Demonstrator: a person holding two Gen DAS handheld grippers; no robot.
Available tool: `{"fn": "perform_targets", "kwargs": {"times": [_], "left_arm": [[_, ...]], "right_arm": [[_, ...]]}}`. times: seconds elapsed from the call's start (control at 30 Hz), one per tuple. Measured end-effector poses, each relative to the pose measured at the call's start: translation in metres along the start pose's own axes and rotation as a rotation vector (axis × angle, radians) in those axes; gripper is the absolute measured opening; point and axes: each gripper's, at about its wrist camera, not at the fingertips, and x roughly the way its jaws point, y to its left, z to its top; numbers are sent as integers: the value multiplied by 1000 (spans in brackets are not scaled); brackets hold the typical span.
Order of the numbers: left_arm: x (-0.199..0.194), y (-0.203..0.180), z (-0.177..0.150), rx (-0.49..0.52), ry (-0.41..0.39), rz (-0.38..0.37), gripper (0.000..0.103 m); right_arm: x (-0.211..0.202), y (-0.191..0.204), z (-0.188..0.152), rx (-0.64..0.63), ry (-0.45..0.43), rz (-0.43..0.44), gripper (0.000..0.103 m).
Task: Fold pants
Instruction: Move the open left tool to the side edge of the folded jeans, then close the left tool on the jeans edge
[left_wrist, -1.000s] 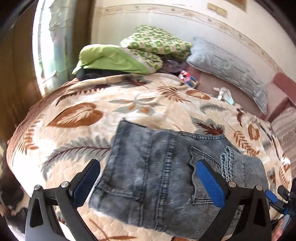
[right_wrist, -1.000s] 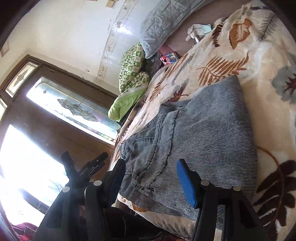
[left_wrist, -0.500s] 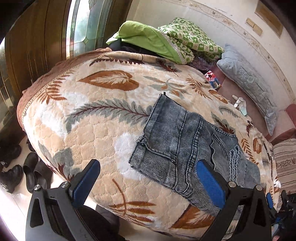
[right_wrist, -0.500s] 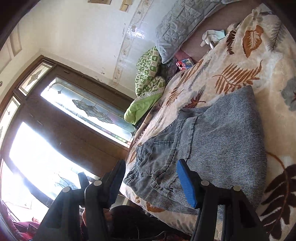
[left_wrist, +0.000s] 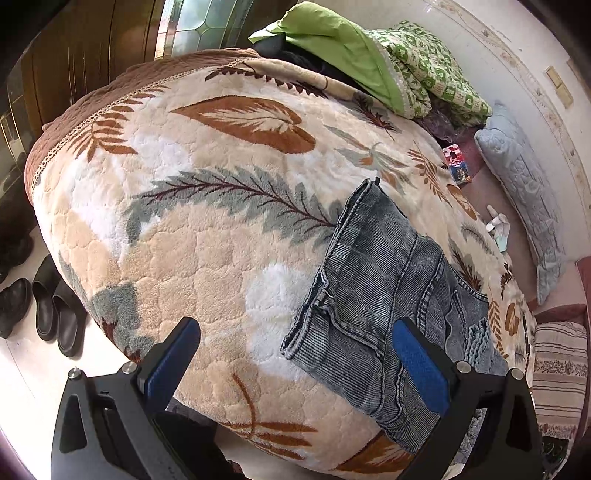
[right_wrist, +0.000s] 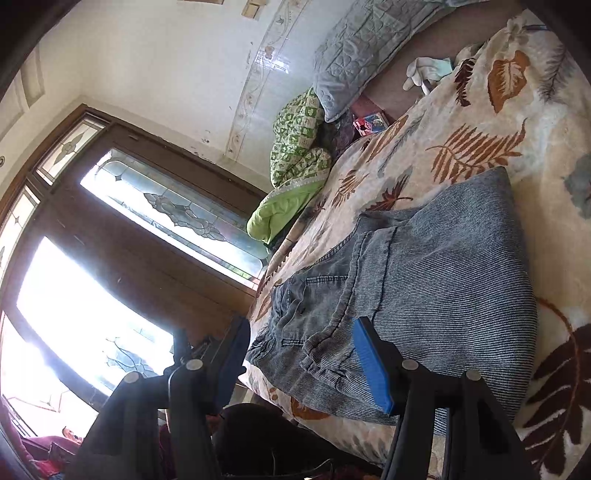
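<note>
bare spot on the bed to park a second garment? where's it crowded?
Free: the leaf blanket between the folded jeans and the brown trimmed edge. Crowded: the far end, with the green quilt pile, grey pillow, small box and white cloth.

Lighting: bright daylight from the patterned-glass window (right_wrist: 177, 218); lower panes (right_wrist: 74, 314) blown out to white glare. Blanket (left_wrist: 207, 258) evenly lit, shadows soft. Focus: sharp centrally. Distortion: strong fisheye curvature, dark vignetted corners in both views.
</note>
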Motion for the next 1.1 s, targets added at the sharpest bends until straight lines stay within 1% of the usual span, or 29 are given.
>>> {"fn": "perform_targets", "kwargs": {"times": [0.07, 0.13, 0.2, 0.27, 0.3, 0.33, 0.4, 0.5, 0.6, 0.67, 0.7, 0.73, 0.8, 0.9, 0.93, 0.97, 1.0, 1.03, 1.1], "left_arm": [[6, 0, 2, -13, 29, -31, 103], [12, -6, 1, 4, 71, -84, 103], [18, -11, -1, 19, 108, -120, 102], [25, -14, -3, 23, 140, -145, 91], [29, -16, -4, 24, 159, -151, 79], [32, -17, -4, 28, 162, -131, 74], [31, -21, -5, 46, 143, -113, 72], [33, -27, -1, 61, 133, -104, 58], [34, -31, 0, 72, 105, -76, 51], [36, -37, -1, 94, 88, -56, 51], [37, -38, -1, 98, 83, -52, 56], [39, -40, -1, 100, 82, -58, 68], [42, -47, -3, 128, 77, -77, 80], [44, -57, -9, 187, 30, -26, 79], [44, -59, -9, 203, 14, -14, 65], [44, -59, -9, 215, -1, 0, 54], [43, -59, -7, 221, -5, -12, 40], [42, -57, -6, 216, 5, -39, 32], [39, -58, -6, 225, -2, -49, 27]], "right_arm": [[10, 1, 1, -15, 18, -31, 61], [20, 2, 5, -30, 27, -48, 61], [33, 6, 9, -51, 49, -53, 61], [48, 12, 14, -75, 71, -48, 61], [56, 14, 17, -82, 87, -39, 61], [65, 15, 19, -89, 104, -29, 61], [78, 14, 19, -106, 131, -33, 61], [86, 6, 13, -100, 167, -54, 61], [83, 2, 10, -104, 172, -67, 61], [80, 1, 11, -101, 163, -68, 61], [80, 1, 11, -101, 160, -71, 61], [79, 1, 11, -103, 159, -76, 61], [80, 2, 9, -111, 165, -93, 61], [80, 2, 7, -124, 171, -118, 61], [81, 2, 6, -124, 169, -124, 61], [80, 1, 7, -122, 166, -127, 61], [79, 1, 7, -119, 160, -129, 61], [78, 0, 8, -117, 153, -133, 61], [75, -2, 9, -114, 136, -149, 61]]}}
